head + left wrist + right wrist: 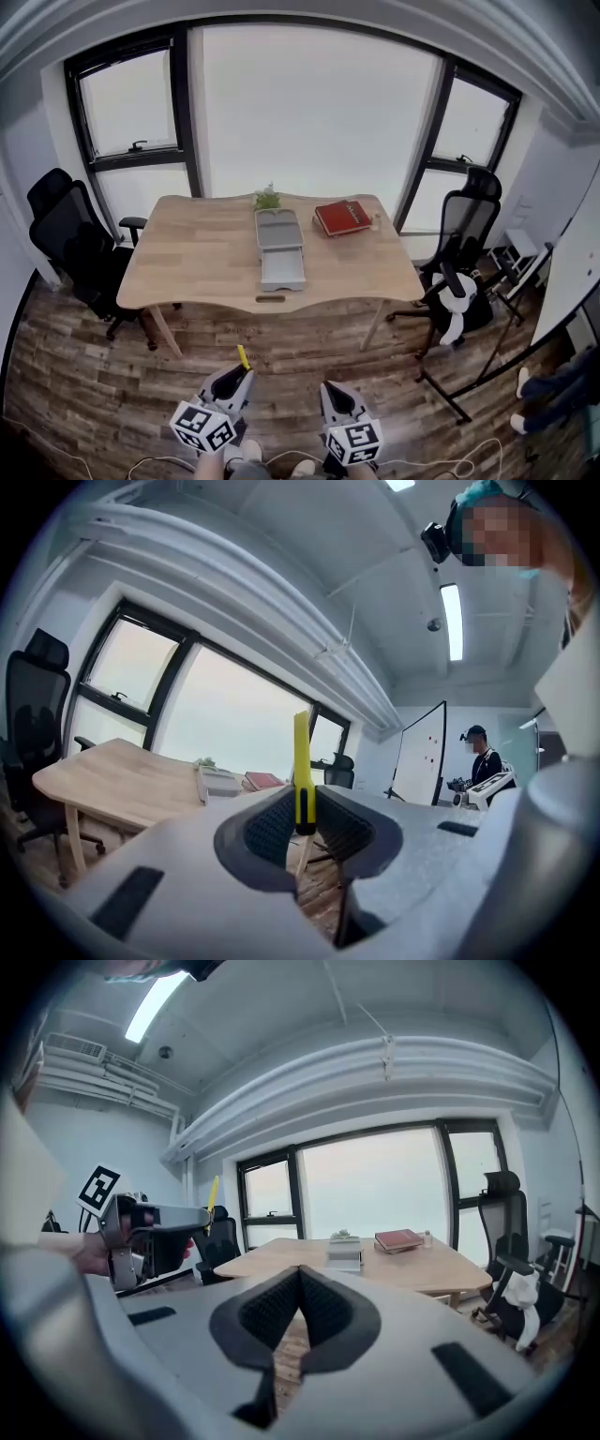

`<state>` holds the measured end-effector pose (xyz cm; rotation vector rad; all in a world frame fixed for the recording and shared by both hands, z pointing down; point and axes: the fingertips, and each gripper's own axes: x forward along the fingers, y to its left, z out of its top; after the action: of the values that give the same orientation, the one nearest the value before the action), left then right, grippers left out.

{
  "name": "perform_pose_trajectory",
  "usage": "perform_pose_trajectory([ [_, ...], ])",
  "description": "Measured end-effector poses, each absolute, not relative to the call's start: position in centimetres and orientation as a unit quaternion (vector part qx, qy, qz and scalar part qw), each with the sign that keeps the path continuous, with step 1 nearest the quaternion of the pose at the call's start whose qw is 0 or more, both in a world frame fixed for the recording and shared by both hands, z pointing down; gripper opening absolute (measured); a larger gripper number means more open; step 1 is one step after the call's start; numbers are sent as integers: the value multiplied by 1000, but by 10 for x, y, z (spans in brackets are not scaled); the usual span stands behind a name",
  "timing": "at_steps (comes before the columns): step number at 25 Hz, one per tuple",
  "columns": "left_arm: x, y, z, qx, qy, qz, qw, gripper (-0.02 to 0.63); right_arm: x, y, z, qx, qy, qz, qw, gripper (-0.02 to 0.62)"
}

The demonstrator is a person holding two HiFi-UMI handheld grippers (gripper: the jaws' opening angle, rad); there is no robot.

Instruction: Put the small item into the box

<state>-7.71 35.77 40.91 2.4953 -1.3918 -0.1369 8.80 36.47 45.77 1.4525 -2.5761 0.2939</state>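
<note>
Your left tool point(244, 373) pinches a thin yellow strip point(301, 761); your right tool point(330, 389) is clenched on nothing.
The strip stands upright between textured black pads point(272, 827). The grey rectangular box point(278, 230), drawer point(282, 270) pulled out, sits at 12 o'clock on the pale wooden table point(197, 253).

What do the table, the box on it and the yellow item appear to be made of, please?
Table: light matte wood, plank grain visible. Box: likely grey plastic, smooth and uniform; painted metal possible. Yellow item: probably plastic, bright, even colour.
</note>
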Motion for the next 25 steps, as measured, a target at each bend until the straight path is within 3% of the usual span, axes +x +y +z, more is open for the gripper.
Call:
perform_pose_trajectory([
  [13, -55, 325, 411, 853, -502, -42, 135, 67, 142, 336, 460, 499, -858, 104, 62, 5],
  [25, -73, 252, 477, 829, -539, 13, 146, 67, 156, 252, 495, 500, -854, 115, 85, 3],
])
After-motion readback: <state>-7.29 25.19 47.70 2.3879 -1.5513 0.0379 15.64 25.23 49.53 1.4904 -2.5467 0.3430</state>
